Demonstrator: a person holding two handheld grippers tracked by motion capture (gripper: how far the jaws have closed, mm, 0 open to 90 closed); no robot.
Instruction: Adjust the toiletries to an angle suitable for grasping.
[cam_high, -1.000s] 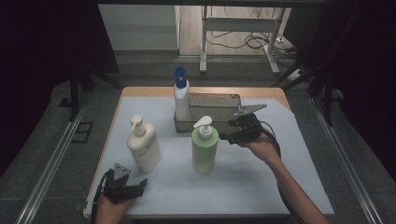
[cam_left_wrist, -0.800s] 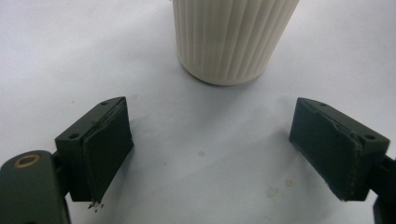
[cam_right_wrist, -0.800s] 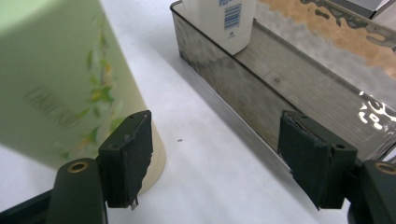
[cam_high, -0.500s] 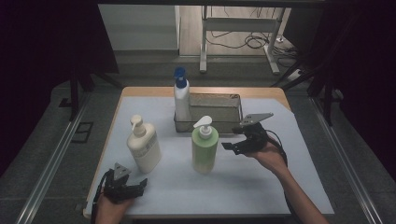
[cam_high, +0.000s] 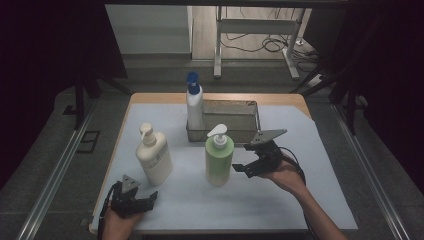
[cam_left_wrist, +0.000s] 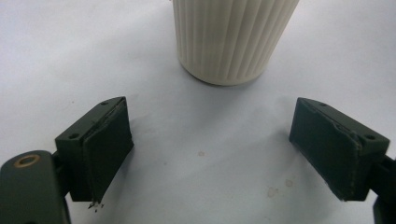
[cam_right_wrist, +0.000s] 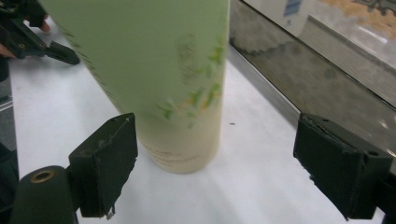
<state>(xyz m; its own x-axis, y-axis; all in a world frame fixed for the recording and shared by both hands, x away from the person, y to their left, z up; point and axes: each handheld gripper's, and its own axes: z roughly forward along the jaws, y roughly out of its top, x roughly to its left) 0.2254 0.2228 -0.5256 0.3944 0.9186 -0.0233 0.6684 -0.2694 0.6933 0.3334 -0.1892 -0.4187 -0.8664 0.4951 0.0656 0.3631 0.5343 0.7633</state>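
Standing upright on the white-covered worktop (cam_high: 300, 200), the tall pale-green plastic pump bottle (cam_high: 219, 161) is just in front of the grey metal tray (cam_high: 248, 107), and the right gripper (cam_high: 252, 167), whose fingers have just been opening and now gape empty beside it, could clip and topple it if it swings back. Free room lies to that gripper's right and toward the near edge. The left gripper (cam_high: 145, 200) rests wide open and empty before the ribbed cream pump bottle (cam_high: 154, 159).

Two pump bottles (cam_high: 219, 156) stand before the tray (cam_high: 250, 107); the spray bottle (cam_high: 194, 102) at its left end
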